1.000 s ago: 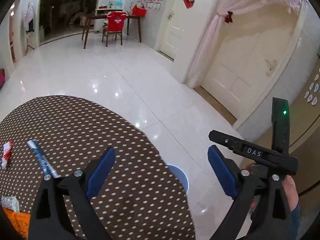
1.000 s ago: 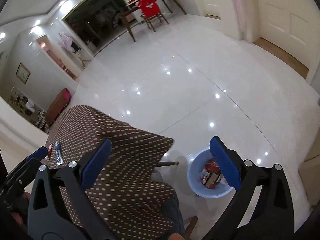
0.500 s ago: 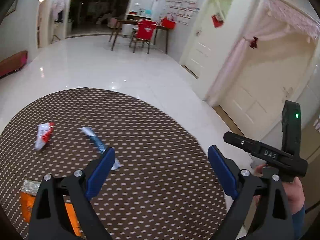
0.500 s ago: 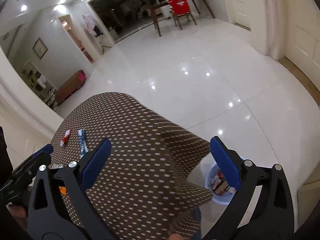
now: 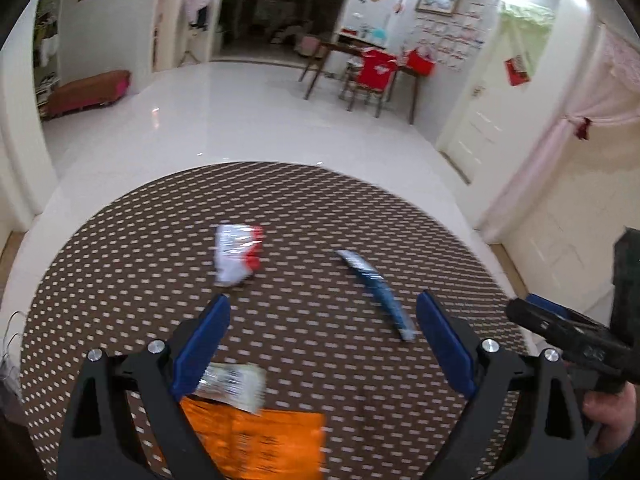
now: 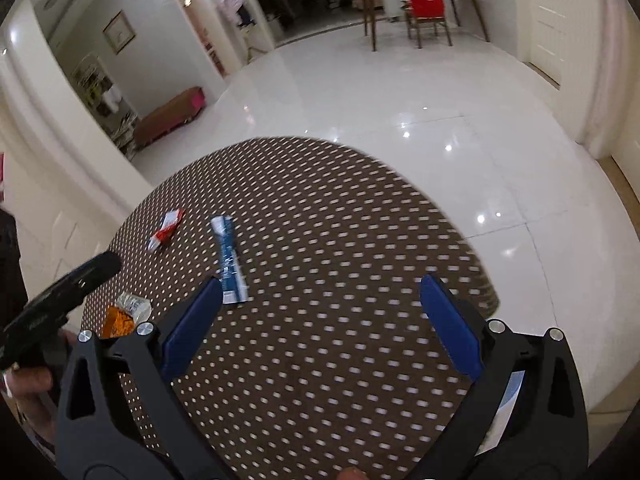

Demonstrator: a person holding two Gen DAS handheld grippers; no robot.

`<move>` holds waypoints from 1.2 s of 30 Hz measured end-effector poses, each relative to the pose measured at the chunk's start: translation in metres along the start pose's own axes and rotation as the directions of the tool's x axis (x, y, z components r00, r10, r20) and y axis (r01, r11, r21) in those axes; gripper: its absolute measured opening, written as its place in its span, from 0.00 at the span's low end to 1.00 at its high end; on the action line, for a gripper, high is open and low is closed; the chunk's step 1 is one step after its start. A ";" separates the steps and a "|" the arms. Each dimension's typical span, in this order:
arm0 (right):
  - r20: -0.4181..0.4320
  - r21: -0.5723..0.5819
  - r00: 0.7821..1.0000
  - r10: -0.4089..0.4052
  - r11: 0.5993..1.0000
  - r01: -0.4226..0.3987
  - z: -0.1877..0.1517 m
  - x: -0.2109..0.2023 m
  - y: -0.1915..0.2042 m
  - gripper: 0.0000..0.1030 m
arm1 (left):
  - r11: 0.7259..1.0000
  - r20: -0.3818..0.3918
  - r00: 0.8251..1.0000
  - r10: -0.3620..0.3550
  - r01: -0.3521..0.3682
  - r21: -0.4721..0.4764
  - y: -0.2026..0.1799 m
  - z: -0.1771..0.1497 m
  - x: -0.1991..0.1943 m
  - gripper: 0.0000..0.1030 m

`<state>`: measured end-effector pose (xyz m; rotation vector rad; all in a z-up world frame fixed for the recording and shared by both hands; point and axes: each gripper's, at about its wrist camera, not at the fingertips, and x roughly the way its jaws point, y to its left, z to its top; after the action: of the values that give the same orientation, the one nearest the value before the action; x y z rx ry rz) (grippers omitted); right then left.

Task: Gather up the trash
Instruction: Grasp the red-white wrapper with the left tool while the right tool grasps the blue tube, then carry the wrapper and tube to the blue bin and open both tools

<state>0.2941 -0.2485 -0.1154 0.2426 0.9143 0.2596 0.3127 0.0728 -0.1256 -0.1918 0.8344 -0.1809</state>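
Brown cloth with white dots covers a round table (image 5: pixel 360 208) — four pieces of trash lie on it. Left gripper (image 5: pixel 322 344) hangs over the near part of the table, blue pads spread wide, nothing between them. Red-and-white wrapper (image 5: pixel 238 254) lies ahead of the left pad, near the table's middle, clear of it. Blue strip wrapper (image 5: pixel 378 294) lies slantwise ahead of the right pad, its near end just beside the pad tip; touching or not, I cannot tell. Silver wrapper (image 5: pixel 234 386) sits close behind the left pad, partly hidden by it, and overlaps the far edge of an orange packet (image 5: pixel 260 440) at the table's near side. Motion blur softens all four. Right gripper (image 6: pixel 320 320) is likewise released, pads wide apart and empty, held over the bare right half of the cloth. From this view the blue strip (image 6: pixel 228 258) lies just ahead of the left pad, its near end almost at the pad tip; the red-and-white wrapper (image 6: pixel 168 228) lies beyond and to the left, apart from the strip. Silver wrapper (image 6: pixel 134 306) and orange packet (image 6: pixel 116 322) lie together at the table's left rim, beside the pad arm. A hand (image 6: pixel 28 384) at the left edge grips the other tool's black body. White glossy floor (image 6: pixel 400 92) surrounds the table — a wooden side table with a red-draped chair (image 6: pixel 424 0) stands far off by the wall.
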 end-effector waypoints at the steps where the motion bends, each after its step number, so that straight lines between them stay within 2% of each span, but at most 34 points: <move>1: -0.010 -0.012 1.000 0.002 1.000 -0.002 0.000 0.005 0.005 0.94 | 1.000 -0.010 1.000 0.015 -0.015 -0.017 0.009 0.002 0.005 0.89; 5: -0.039 -0.050 0.999 0.008 0.999 -0.010 -0.002 0.025 0.021 0.94 | 0.998 -0.064 0.996 0.065 -0.067 -0.020 0.031 0.011 0.029 0.89; 10: -0.073 -0.089 0.997 0.013 0.996 -0.020 0.001 0.050 0.039 0.94 | 0.993 -0.151 0.981 0.121 -0.121 0.010 0.046 0.027 0.065 0.89; 12: -0.086 -0.102 0.996 0.021 0.994 -0.030 0.002 0.062 0.045 0.94 | 0.992 -0.179 0.976 0.125 -0.125 0.016 0.051 0.032 0.076 0.77; 13: -0.092 -0.109 0.995 0.024 0.993 -0.034 0.002 0.067 0.050 0.94 | 0.993 -0.200 0.972 0.120 -0.119 0.020 0.053 0.035 0.083 0.68; 14: -0.098 -0.119 0.995 0.026 0.992 -0.037 0.003 0.072 0.053 0.94 | 0.992 -0.191 0.973 0.128 -0.123 0.039 0.052 0.038 0.084 0.60; 15: -0.100 -0.126 0.995 0.027 0.991 -0.039 0.003 0.075 0.055 0.94 | 0.989 -0.191 0.971 0.141 -0.131 0.061 0.050 0.041 0.087 0.59; 17: -0.103 -0.145 0.994 0.030 0.988 -0.045 0.005 0.085 0.064 0.94 | 0.987 -0.188 0.971 0.145 -0.129 0.093 0.049 0.043 0.089 0.33; 19: -0.106 -0.166 0.994 0.028 0.985 -0.045 0.005 0.093 0.072 0.92 | 0.992 -0.191 0.976 0.102 -0.086 0.091 0.049 0.043 0.088 0.28; 20: -0.104 -0.177 0.994 0.024 0.983 -0.042 0.005 0.096 0.076 0.89 | 0.994 -0.188 0.979 0.082 -0.067 0.087 0.049 0.042 0.086 0.24; 22: -0.104 -0.216 0.995 0.005 0.976 -0.027 0.002 0.102 0.087 0.73 | 0.996 -0.183 0.982 0.051 -0.036 0.084 0.050 0.037 0.082 0.23; 24: -0.107 -0.256 0.994 -0.017 0.967 -0.011 -0.002 0.107 0.095 0.64 | 0.997 -0.171 0.985 0.031 -0.018 0.078 0.052 0.029 0.073 0.20; 26: -0.076 -0.306 0.995 -0.061 0.951 0.035 -0.008 0.109 0.102 0.53 | 0.998 -0.146 0.989 0.004 0.006 0.064 0.050 0.023 0.061 0.19; 28: -0.056 -0.328 0.995 -0.080 0.943 0.057 -0.011 0.109 0.106 0.24 | 0.999 -0.131 0.991 -0.016 0.022 0.049 0.051 0.015 0.048 0.19; 30: -0.066 -0.303 0.996 -0.058 0.952 0.035 -0.012 0.106 0.102 0.16 | 0.998 -0.118 0.993 -0.030 0.036 0.049 0.049 0.011 0.039 0.19; 36: -0.082 -0.186 0.996 0.040 0.981 -0.055 -0.023 0.089 0.075 0.15 | 0.995 -0.102 0.994 -0.050 0.058 0.076 0.036 -0.003 0.016 0.19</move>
<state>0.3188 -0.1469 -0.1720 0.0801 0.9549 0.3997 0.3241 0.1038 -0.1480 -0.1322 0.9201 -0.2757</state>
